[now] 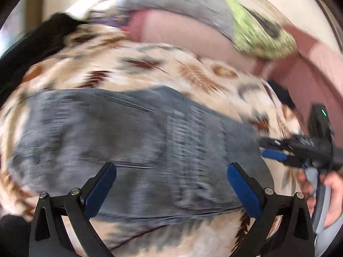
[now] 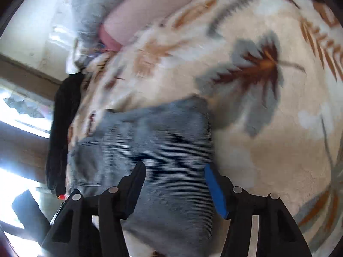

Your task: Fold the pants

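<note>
- Cream blanket point(image 1: 193, 75) with brown and grey leaf prints covers the bed and fills most of both wrist views; everything is smeared by motion blur.
- Grey-blue pants point(image 1: 133, 132) lie folded on the blanket, a broad band across the middle of the left wrist view and a block from centre to 6 o'clock in the right wrist view, a back pocket showing at 9 o'clock.
- Left claw point(image 1: 171, 184) sits at 6 o'clock of its own view, jaws wide apart, nothing between the blue pads, pants spread beneath them.
- Right claw point(image 2: 174, 184) hangs over the pants with its jaws apart and the pads pressing on nothing; in the left wrist view it shows at 3 o'clock, held by a hand point(image 1: 330, 194).
- Pink pillow point(image 1: 182, 32) and grey cloth point(image 1: 182, 2) lie at 12 o'clock beyond the blanket, a green patterned item point(image 1: 259, 34) at 1 o'clock.
- Black garment point(image 2: 62, 128) lies at 9 o'clock of the right wrist view, just beside the pants.
</note>
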A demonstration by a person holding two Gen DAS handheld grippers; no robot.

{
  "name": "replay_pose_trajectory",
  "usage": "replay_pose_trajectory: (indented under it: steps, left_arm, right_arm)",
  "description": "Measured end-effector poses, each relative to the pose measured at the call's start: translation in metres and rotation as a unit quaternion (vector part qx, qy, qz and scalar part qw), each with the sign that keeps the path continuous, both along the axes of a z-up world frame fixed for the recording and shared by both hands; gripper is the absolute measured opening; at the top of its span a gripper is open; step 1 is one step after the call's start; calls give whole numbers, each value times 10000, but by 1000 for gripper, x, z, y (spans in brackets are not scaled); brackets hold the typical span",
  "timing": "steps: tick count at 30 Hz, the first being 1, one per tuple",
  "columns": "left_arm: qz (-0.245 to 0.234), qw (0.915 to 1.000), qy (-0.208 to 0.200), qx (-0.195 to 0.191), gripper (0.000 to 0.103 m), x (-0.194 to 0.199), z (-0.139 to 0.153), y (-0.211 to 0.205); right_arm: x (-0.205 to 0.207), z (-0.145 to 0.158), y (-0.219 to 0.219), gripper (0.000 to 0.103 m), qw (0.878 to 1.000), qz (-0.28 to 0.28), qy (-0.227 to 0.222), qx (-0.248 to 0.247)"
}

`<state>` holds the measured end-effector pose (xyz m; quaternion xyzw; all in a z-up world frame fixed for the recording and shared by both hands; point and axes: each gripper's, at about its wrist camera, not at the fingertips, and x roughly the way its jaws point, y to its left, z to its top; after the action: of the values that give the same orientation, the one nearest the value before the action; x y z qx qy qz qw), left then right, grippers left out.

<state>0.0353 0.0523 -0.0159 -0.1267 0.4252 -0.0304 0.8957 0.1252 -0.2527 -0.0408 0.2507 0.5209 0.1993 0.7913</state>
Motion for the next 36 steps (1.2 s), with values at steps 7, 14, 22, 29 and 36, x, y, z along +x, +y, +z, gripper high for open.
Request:
replay_pose_trajectory:
  steps: [7, 14, 22, 29, 36]
  left_arm:
    - [2232, 9732, 73, -551, 103, -45, -10, 119]
    - [2774, 9299, 463, -2369, 103, -55, -62, 180]
    - [2855, 8830, 282, -3715, 103, -60, -81, 215]
    - [2567, 8866, 72, -3848, 78, -49, -66, 217]
    - [2727, 9045, 423, -3251, 19, -41, -73, 222]
  right_arm:
    - [-21, 31, 68, 66, 9957, 839, -301, 245]
    - [4, 16, 163, 66, 9870, 1594, 155, 124]
    - [30, -18, 205, 66, 9830, 1663, 669, -405]
    - [30, -17, 208, 70, 9824, 1674, 715, -424]
    - [35, -19, 217, 70, 9803, 1677, 865, -583]
